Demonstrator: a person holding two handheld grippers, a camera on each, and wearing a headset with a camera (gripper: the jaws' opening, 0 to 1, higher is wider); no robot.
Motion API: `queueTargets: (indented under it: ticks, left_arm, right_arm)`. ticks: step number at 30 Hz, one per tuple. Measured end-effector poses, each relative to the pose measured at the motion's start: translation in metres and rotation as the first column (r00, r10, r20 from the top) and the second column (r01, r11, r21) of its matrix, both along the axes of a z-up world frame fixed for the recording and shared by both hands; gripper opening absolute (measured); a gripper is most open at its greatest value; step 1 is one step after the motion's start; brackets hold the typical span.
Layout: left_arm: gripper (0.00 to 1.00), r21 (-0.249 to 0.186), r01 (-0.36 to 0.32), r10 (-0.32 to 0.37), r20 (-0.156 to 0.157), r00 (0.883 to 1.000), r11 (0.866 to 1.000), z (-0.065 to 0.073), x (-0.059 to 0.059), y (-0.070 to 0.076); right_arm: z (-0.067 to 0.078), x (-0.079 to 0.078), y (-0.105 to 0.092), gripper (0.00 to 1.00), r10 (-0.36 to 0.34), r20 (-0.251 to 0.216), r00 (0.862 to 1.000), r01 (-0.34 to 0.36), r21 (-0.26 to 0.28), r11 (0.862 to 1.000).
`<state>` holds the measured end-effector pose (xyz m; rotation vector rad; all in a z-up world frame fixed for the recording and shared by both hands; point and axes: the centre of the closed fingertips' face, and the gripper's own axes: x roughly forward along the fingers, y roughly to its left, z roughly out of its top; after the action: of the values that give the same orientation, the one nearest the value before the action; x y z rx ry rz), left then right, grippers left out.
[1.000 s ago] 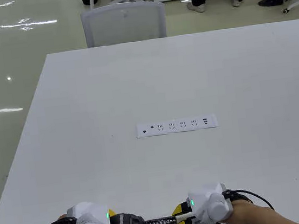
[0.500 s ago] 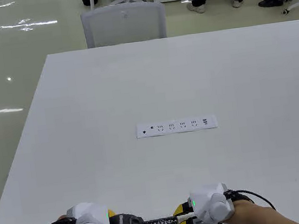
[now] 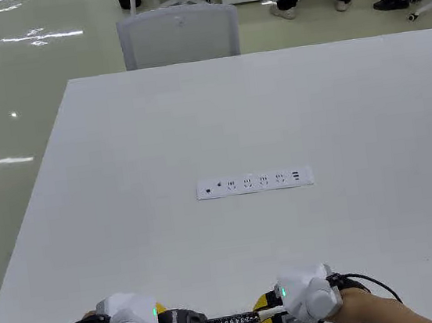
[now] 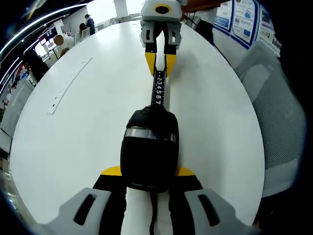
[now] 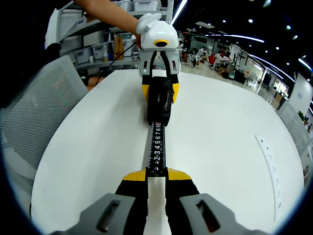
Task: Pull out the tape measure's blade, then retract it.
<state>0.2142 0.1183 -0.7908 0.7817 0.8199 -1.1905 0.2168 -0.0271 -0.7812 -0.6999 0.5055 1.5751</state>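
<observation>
With left claw (image 4: 149, 172) pinching the tape measure (image 4: 149, 147) and right claw (image 5: 156, 175) pinching its blade (image 5: 157, 142), we are aiming for a straight, gentle pull.

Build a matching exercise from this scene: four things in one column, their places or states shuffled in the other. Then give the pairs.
1. tape measure case
2. blade tip
3. power strip
4. chair

A. flat on the middle of the table
B. clamped in the right tongs
C. beyond the table's far edge
D. clamped in the left tongs

Pairs: 1-D, 2-B, 3-A, 4-C.
</observation>
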Motion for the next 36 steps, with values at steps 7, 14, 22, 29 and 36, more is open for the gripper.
queueTargets:
  ticks: [7, 14, 22, 29, 36]
  left_arm:
    - [0.28, -0.001, 0.0, 0.0, 0.0, 1.0, 1.0, -0.004, 0.001, 0.003]
    - [0.28, 0.0, 0.001, -0.001, 0.0, 1.0, 1.0, -0.008, 0.003, 0.005]
    - [0.28, 0.002, 0.003, -0.003, 0.001, 1.0, 1.0, -0.007, 0.003, 0.004]
    - [0.28, 0.003, 0.003, -0.003, 0.002, 1.0, 1.0, -0.003, 0.001, 0.001]
    - [0.28, 0.004, 0.004, -0.004, 0.003, 1.0, 1.0, -0.002, 0.001, 0.0]
  right_arm:
    - [0.0, 0.0, -0.003, 0.11, 0.002, 0.001, 1.0, -0.002, -0.001, 1.0]
    - [0.001, 0.0, -0.006, 0.11, 0.002, 0.002, 1.0, -0.002, 0.0, 1.0]
    - [0.001, 0.0, -0.009, 0.11, -0.001, 0.0, 1.0, 0.001, 0.001, 1.0]
    - [0.002, 0.0, -0.012, 0.11, -0.001, -0.003, 1.0, 0.001, 0.003, 1.0]
    - [0.002, 0.0, -0.015, 0.11, -0.003, -0.008, 1.0, 0.003, 0.003, 1.0]
